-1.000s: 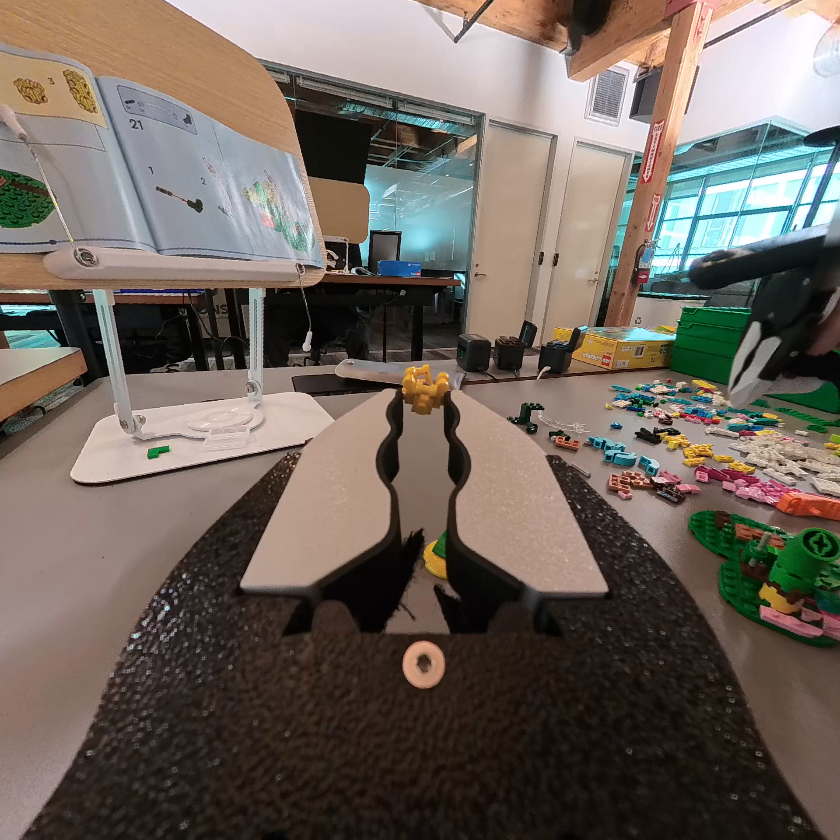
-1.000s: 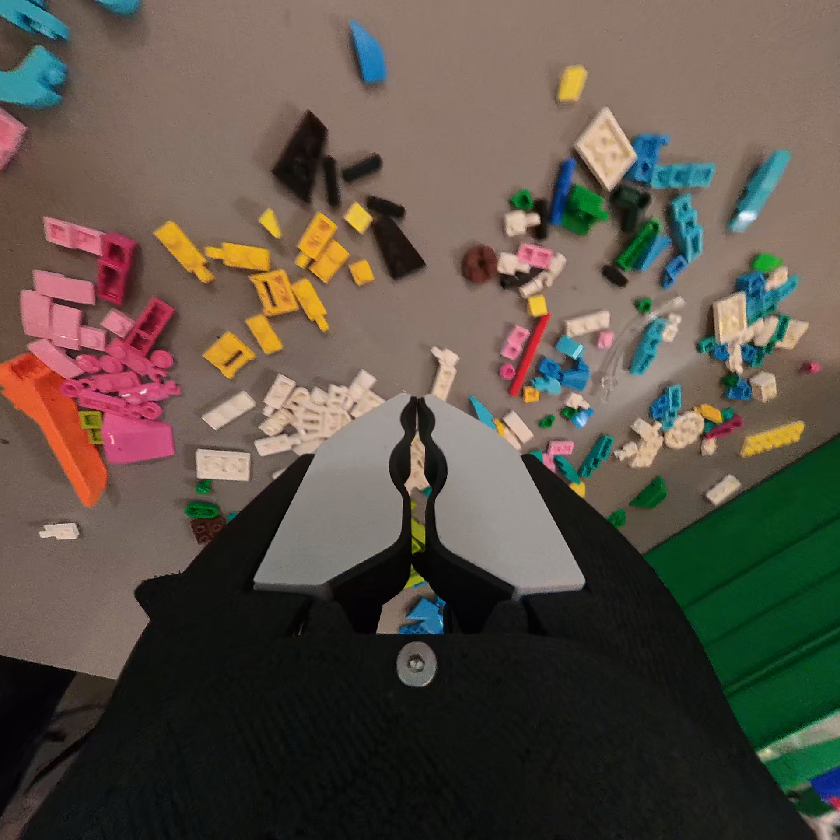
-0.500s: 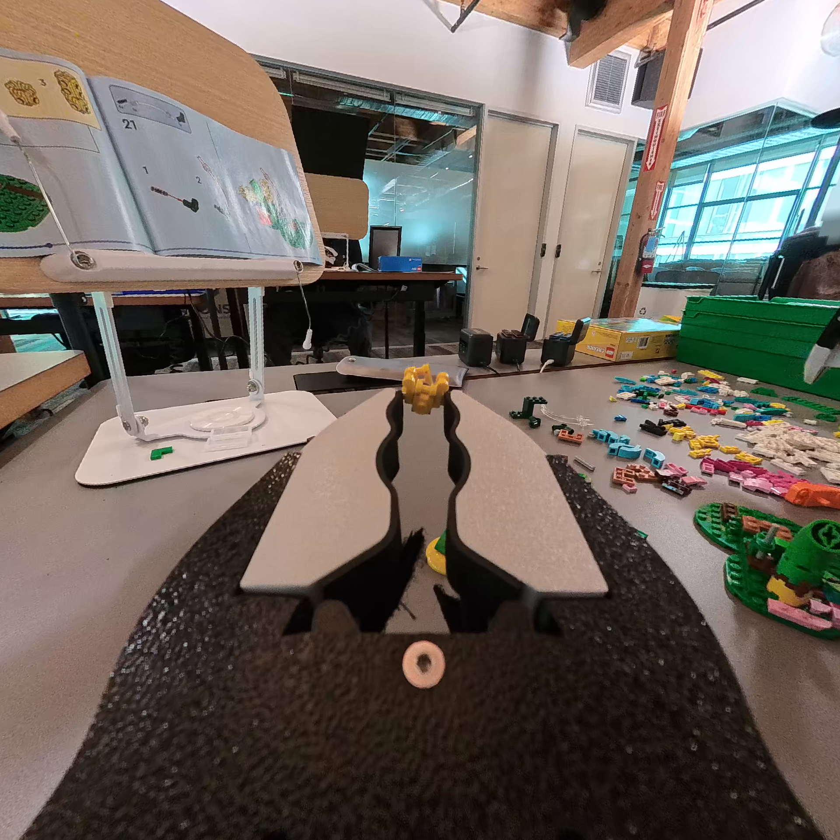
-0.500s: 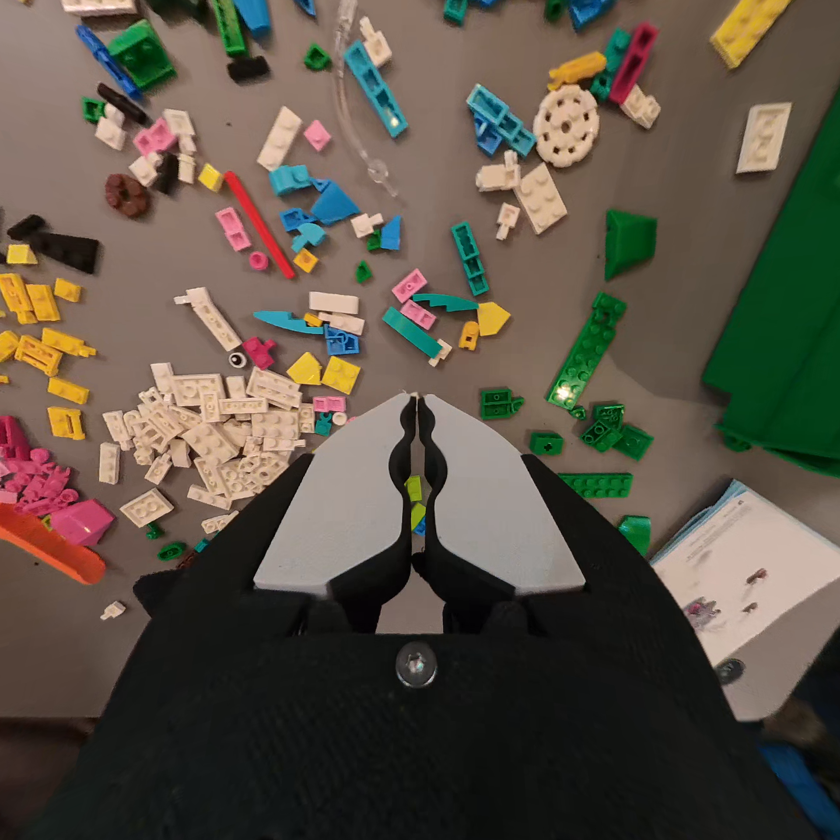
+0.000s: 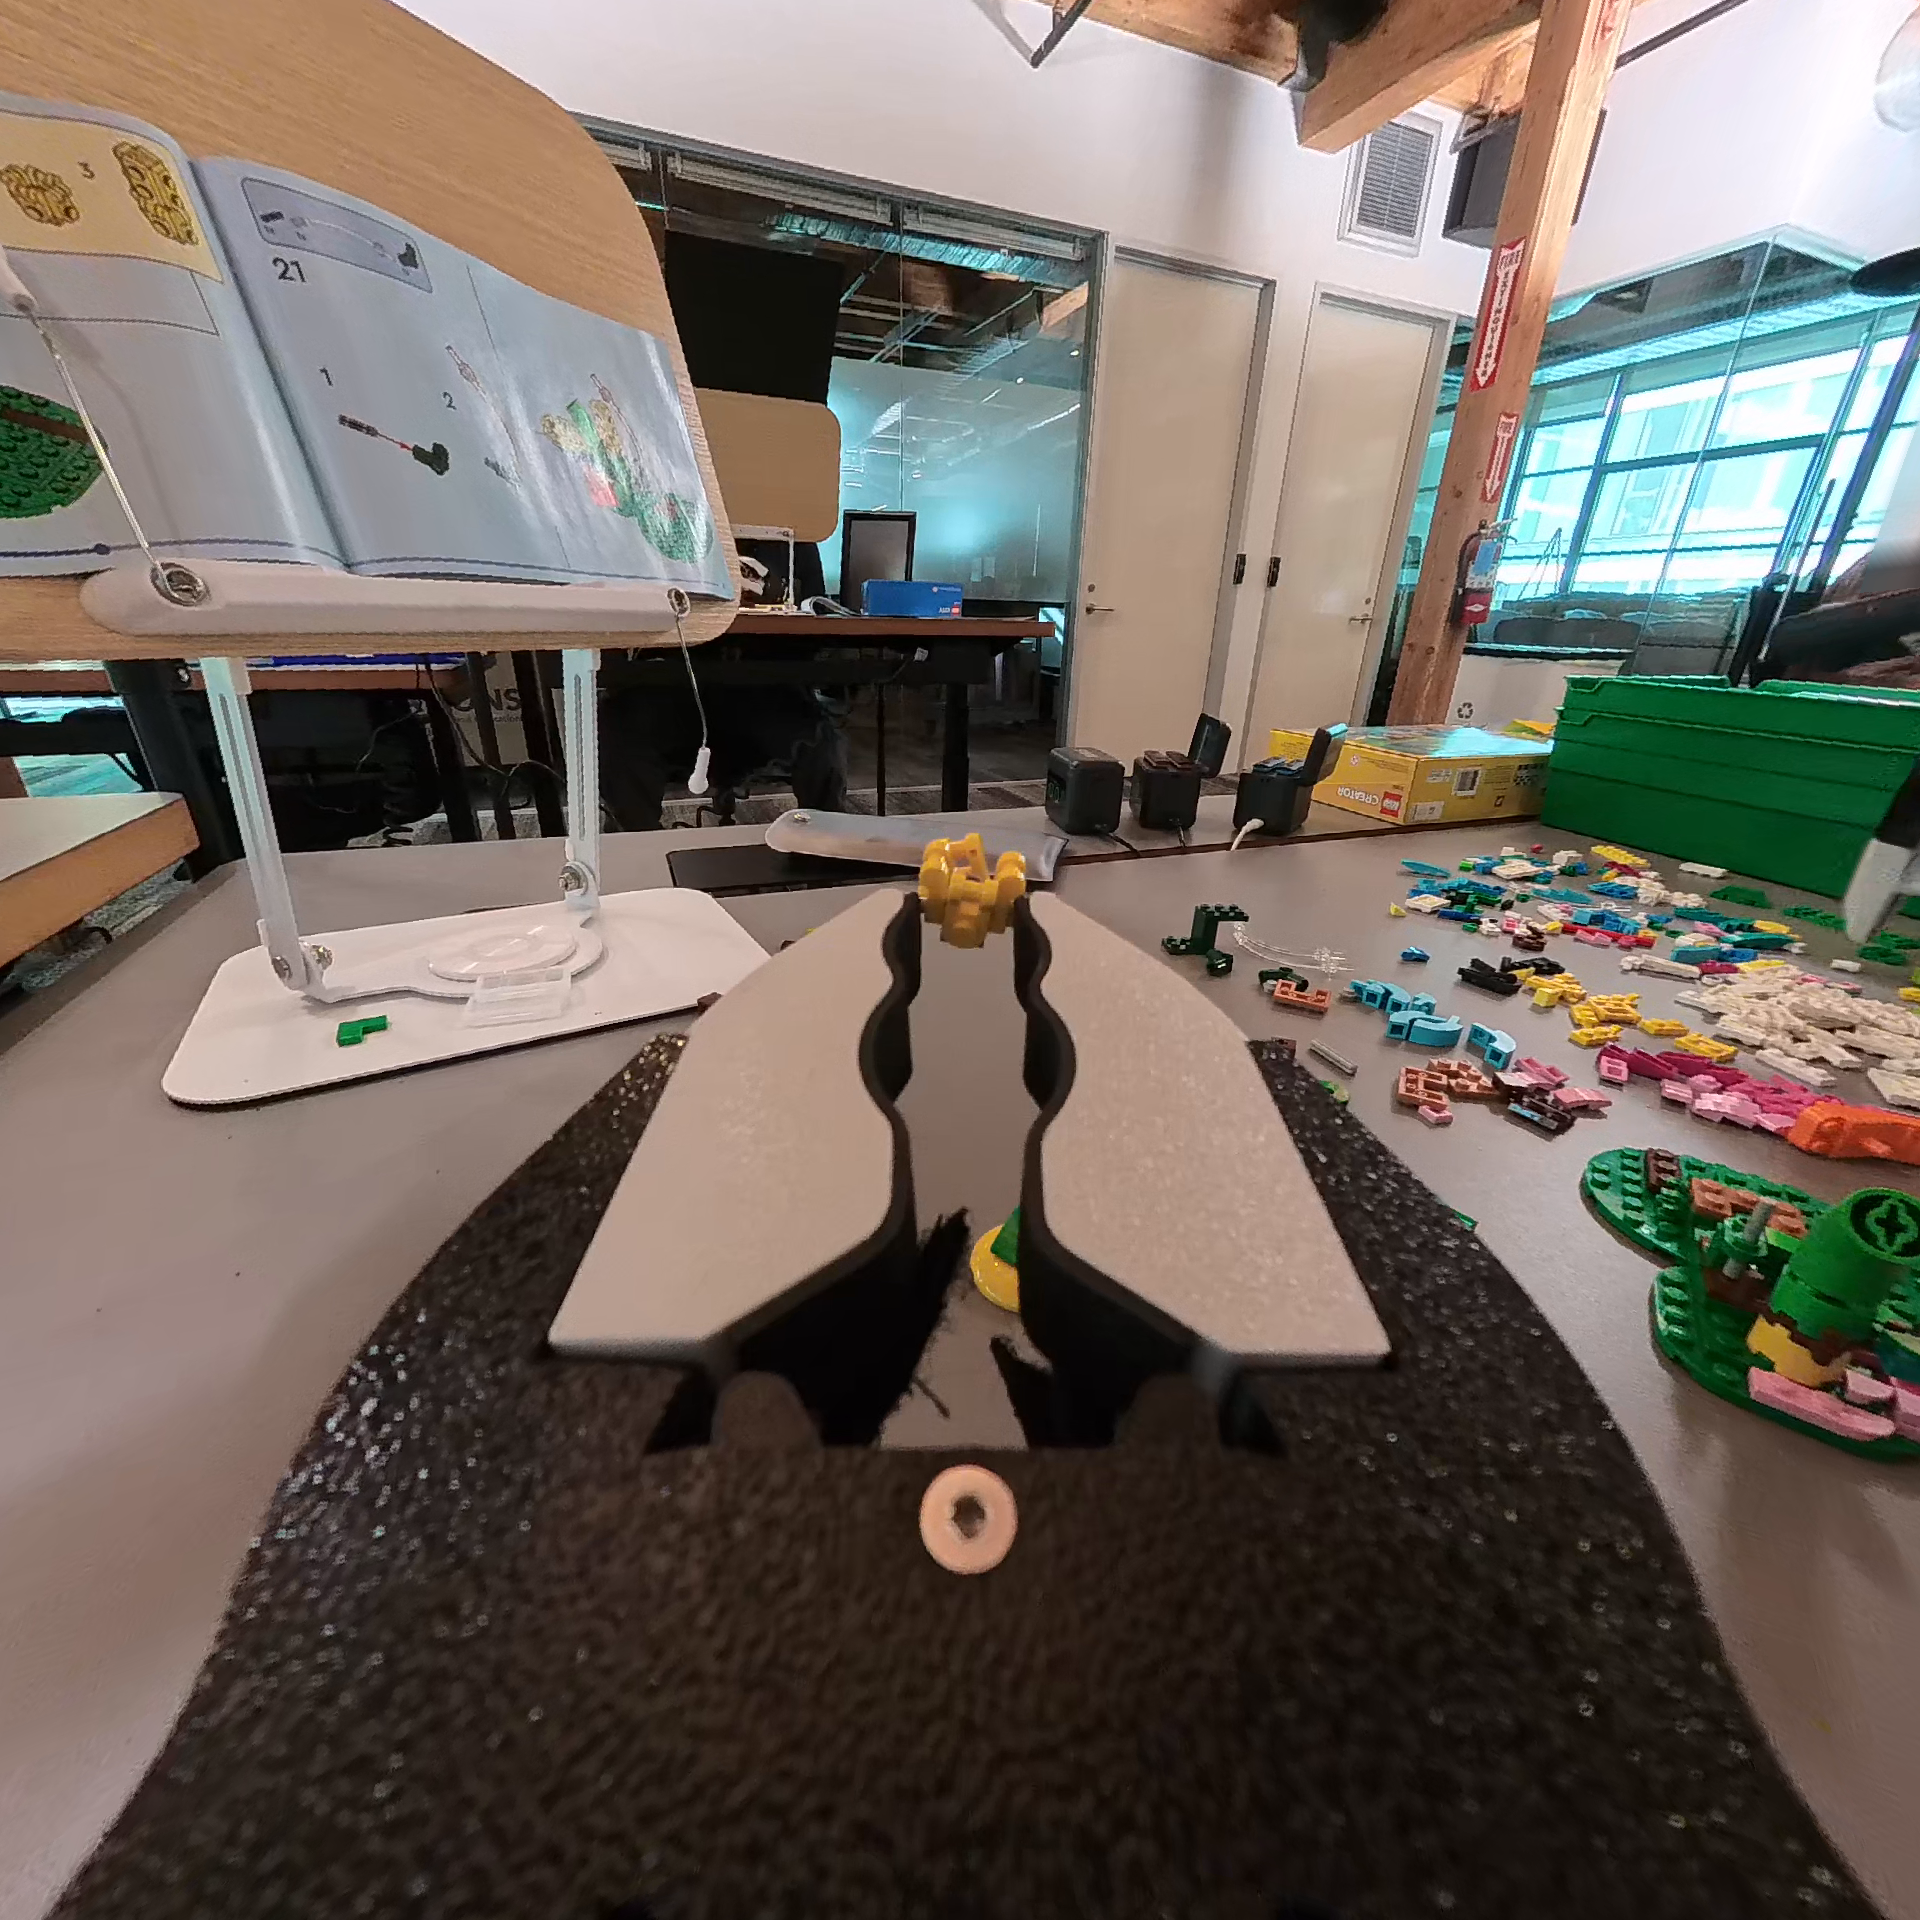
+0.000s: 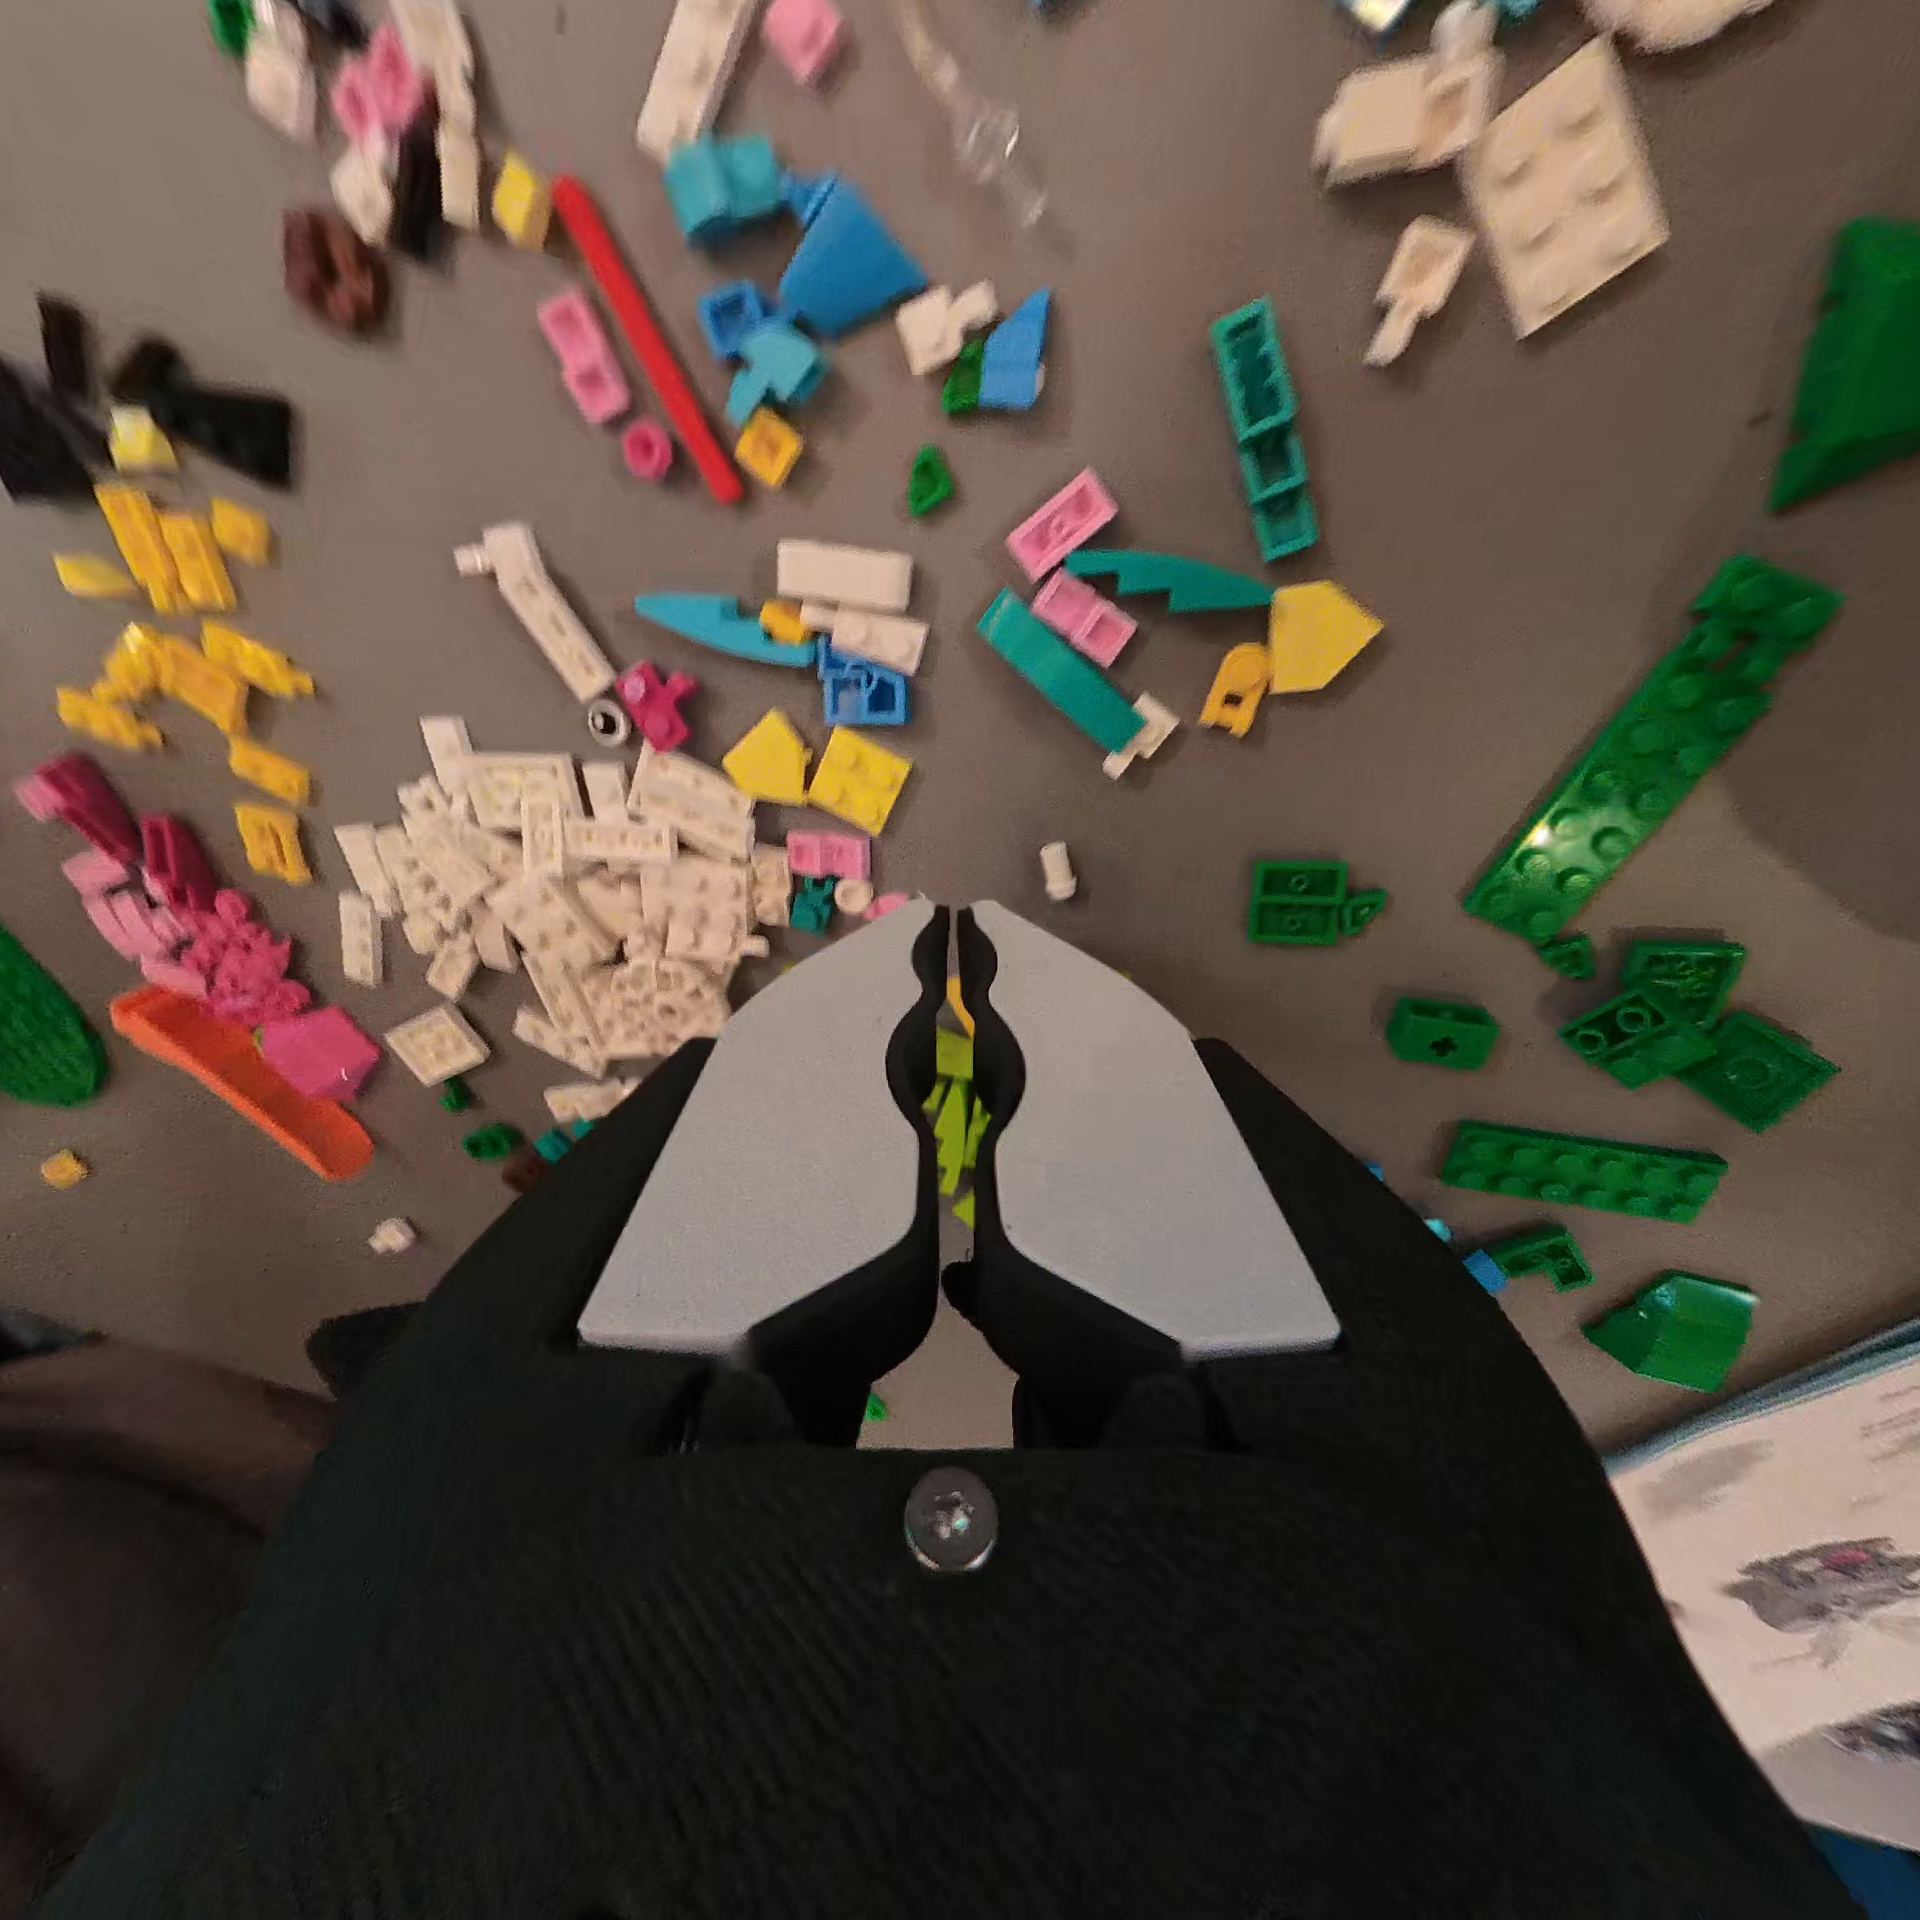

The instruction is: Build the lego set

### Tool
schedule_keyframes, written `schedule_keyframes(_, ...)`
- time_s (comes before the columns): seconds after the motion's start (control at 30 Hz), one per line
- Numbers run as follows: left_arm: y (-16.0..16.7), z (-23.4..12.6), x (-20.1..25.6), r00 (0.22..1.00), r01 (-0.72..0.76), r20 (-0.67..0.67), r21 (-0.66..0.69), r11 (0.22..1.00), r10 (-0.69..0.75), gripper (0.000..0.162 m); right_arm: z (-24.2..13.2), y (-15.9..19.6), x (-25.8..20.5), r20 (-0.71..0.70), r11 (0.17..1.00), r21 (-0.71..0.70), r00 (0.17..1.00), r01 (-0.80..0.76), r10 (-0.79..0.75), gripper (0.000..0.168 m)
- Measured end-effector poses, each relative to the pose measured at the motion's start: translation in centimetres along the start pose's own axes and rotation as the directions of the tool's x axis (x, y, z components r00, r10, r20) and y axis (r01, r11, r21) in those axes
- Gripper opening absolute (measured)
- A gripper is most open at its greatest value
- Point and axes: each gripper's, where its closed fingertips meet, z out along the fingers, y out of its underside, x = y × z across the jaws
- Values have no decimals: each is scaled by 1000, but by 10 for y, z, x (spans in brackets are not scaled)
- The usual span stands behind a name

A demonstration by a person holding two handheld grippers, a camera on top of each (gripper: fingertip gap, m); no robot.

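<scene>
While the left gripper holds a small yellow assembly clamped at its fingertips above the grey table, the right gripper hangs over the loose parts with its jaws pressed together and nothing visibly held. The step in hand appears to be picking the next piece for the yellow part. The open instruction booklet on its stand should be consulted first. The right jaws must part before descending. A piece lying apart, such as the small white peg, would lift more cleanly than one from the white pile, where neighbours touch and may be dragged along. The left grasp should be kept level and firm, since only the tips bear on the assembly.

The partly built green model stands on the table to the left gripper's right, near the pink pieces. Containers: stacked green bins at the far edge, contents not visible; a closed yellow set box beside them; three dark open-lidded cases further left, contents not discernible
</scene>
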Motion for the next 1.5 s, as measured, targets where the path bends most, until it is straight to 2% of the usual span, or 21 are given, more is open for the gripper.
schedule_keyframes(0.13,0,0,0,1000,0,-2,0,1000,0,17,5,19,-4,-10,987,-84,991,134,-135,1)
schedule_keyframes(0.3,0,0,0,1000,4,-1,2,1000,-4,17,9,28,-9,12,966,-116,973,232,-233,13)
schedule_keyframes(0.63,0,0,0,1000,9,-2,3,1000,-9,17,18,34,7,-104,943,-217,954,254,-281,6)
schedule_keyframes(0.73,0,0,0,1000,9,-1,3,1000,-9,17,18,33,6,-102,943,-212,954,257,-283,5)
schedule_keyframes(0.8,0,0,0,1000,10,-1,4,1000,-10,17,13,23,-2,-106,944,-152,945,292,-309,5)
schedule_keyframes(0.87,0,0,2,1000,12,-16,1,1000,-12,17,1,2,-31,-68,932,1,930,361,-360,6)
schedule_keyframes(0.93,0,1,7,999,16,-49,-1,1000,-16,17,-18,-21,-73,-42,879,204,901,431,-432,6)
schedule_keyframes(1.03,-7,2,23,989,36,-142,-6,999,-37,17,-52,-43,-168,58,702,535,809,470,-585,6)
schedule_keyframes(1.1,-28,2,40,969,96,-230,5,995,-92,17,-78,-38,-244,184,583,714,700,388,-690,6)
schedule_keyframes(1.2,-70,-6,65,908,219,-378,64,974,-179,17,-108,-19,-338,288,464,843,500,272,-817,6)
schedule_keyframes(1.3,-88,-14,72,905,191,-401,83,978,-143,17,-134,-5,-411,322,397,901,343,176,-883,6)
schedule_keyframes(1.43,-103,-24,67,913,154,-393,98,983,-104,17,-165,11,-483,318,344,934,217,93,-923,5)
schedule_keyframes(1.5,-109,-28,64,903,188,-410,103,977,-130,17,-168,14,-505,303,328,941,226,86,-926,5)
